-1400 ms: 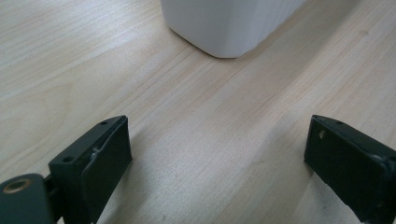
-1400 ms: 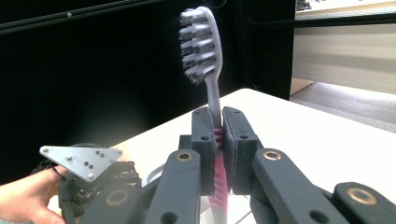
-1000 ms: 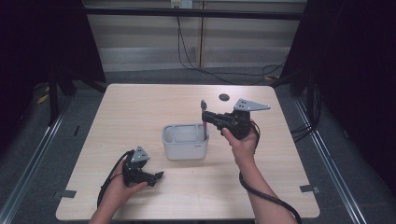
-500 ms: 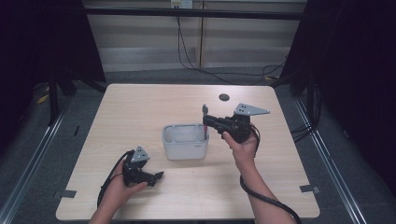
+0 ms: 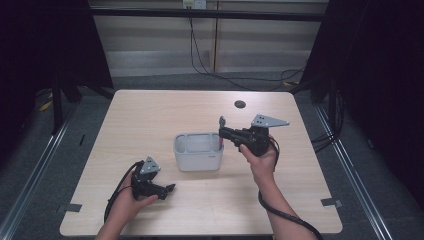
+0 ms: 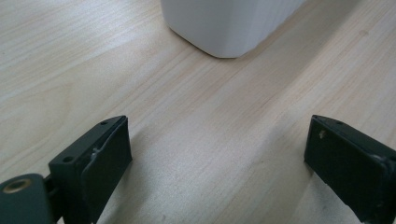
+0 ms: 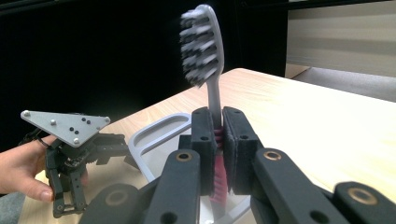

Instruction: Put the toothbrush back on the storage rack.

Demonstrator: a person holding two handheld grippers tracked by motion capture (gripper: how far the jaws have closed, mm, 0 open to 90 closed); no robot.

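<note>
My right gripper [image 7: 217,140] is shut on a toothbrush [image 7: 205,56] that stands upright, grey bristled head up, pink handle going down between the jaws. In the high view the right gripper [image 5: 222,134] holds the toothbrush [image 5: 221,121] at the right end of a white holder [image 5: 198,151] with compartments, the pink lower end just inside its rim. That holder [image 7: 161,133] sits right behind the jaws. My left gripper [image 5: 169,188] rests low on the table at the front left, open with nothing between its fingers [image 6: 100,158]. The white holder [image 6: 229,23] lies ahead of it.
The pale wooden table [image 5: 150,115] has a dark round hole [image 5: 240,104] at its back right. Cables trail from both grippers toward the front edge. Dark curtains and floor rails surround the table. The left hand with its gripper [image 7: 74,154] appears beyond the holder in the right gripper view.
My right gripper has come down a little with the toothbrush, bringing its lower end to the holder's right compartment. The left gripper has stayed put.
</note>
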